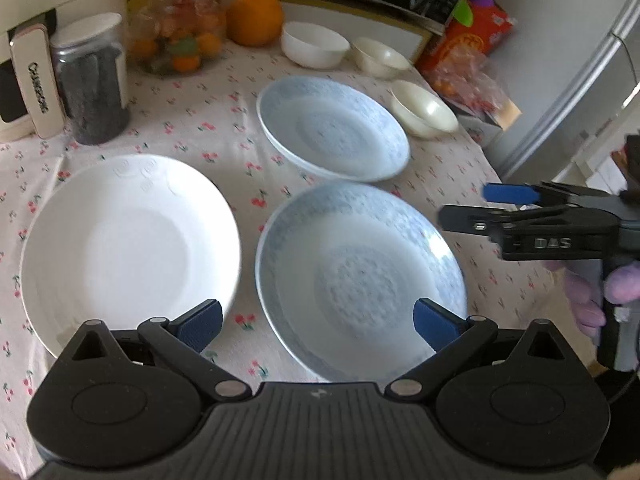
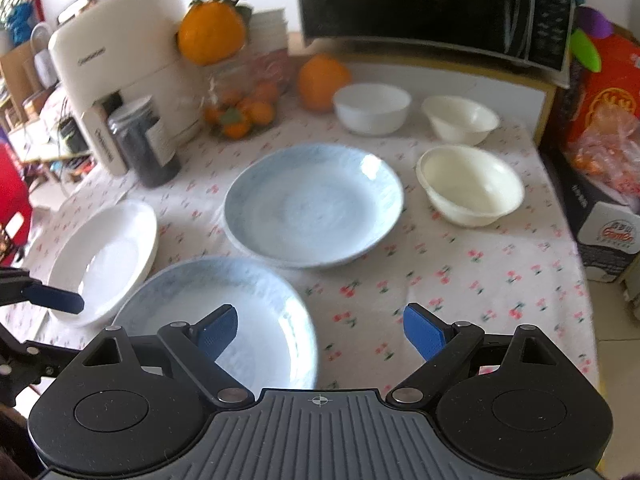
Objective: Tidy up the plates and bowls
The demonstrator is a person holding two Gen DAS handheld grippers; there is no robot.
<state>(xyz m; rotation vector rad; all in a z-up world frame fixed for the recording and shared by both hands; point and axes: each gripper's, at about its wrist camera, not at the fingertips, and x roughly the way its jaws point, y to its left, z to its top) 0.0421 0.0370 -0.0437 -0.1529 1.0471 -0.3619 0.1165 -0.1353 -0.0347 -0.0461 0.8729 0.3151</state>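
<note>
Both the left gripper (image 1: 316,322) and the right gripper (image 2: 320,326) hang spread wide and empty, so no plate is picked yet. Just ahead of the left one lies the near blue plate (image 1: 360,280), white plate (image 1: 128,248) to its left; next probably calls for pinching a rim and stacking.

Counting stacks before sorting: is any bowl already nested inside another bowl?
No: the white bowl and the two cream bowls each sit apart on the tablecloth.

Home kitchen, floral tablecloth (image 2: 460,264), microwave (image 2: 432,4), air fryer (image 2: 116,60), fridge (image 1: 592,64), oranges (image 2: 322,80)
</note>
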